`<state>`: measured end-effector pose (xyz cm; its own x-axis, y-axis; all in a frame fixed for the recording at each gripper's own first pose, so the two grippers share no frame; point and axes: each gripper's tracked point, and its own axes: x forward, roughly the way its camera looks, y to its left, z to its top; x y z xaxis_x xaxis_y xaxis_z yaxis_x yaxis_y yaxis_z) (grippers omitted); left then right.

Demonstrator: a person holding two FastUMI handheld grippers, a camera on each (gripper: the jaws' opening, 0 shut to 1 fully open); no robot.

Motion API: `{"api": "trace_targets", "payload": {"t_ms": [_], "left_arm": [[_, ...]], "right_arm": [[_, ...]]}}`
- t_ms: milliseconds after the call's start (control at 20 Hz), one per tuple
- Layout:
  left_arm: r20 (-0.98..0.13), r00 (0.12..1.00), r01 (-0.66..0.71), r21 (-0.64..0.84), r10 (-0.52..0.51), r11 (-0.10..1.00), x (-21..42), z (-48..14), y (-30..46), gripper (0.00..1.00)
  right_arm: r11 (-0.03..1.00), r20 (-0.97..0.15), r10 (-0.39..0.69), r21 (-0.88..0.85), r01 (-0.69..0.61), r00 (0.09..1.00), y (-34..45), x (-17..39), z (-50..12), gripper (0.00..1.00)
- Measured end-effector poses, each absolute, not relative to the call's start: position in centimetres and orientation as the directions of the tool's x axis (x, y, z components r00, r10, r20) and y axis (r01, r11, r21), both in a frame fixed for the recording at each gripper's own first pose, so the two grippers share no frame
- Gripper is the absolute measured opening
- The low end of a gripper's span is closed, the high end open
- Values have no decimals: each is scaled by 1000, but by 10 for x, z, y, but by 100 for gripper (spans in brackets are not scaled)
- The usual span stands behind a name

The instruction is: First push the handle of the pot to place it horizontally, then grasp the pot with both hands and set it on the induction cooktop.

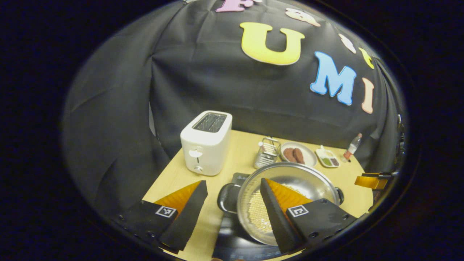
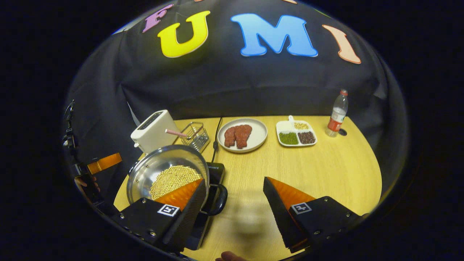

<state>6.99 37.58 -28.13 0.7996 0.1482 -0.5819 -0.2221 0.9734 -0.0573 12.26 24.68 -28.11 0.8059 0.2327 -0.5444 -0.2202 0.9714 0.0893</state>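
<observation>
While my left hand-held gripper [image 1: 232, 203] straddles the near handle [image 1: 226, 197] of the pot [image 1: 286, 203], fingers spread and pinching nothing, I judge the two-handed grasp is the step in hand. That steel pot, holding pale beans, appears to sit already over the dark induction cooktop [image 2: 212, 188] on the tabletop [image 2: 308, 170]. My right hand-held gripper [image 2: 232, 199] also gapes wide around the other handle [image 2: 217, 199]. Next I must close both evenly on the handles.
</observation>
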Motion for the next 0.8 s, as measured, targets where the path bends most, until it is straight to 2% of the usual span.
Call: {"api": "trace_targets", "payload": {"t_ms": [150,400,800], "left_arm": [[-472,869,-201,-60,150,978,71,-226,319,95],[-319,940,-156,-87,120,984,68,-147,211,95],[-126,990,-71,-69,61,995,46,-48,46,95]], "right_arm": [[973,-418,228,60,-224,879,215,121,-226,96],[980,-281,199,53,-192,939,160,101,-159,96],[987,-82,150,76,-144,985,80,57,-68,96]]}}
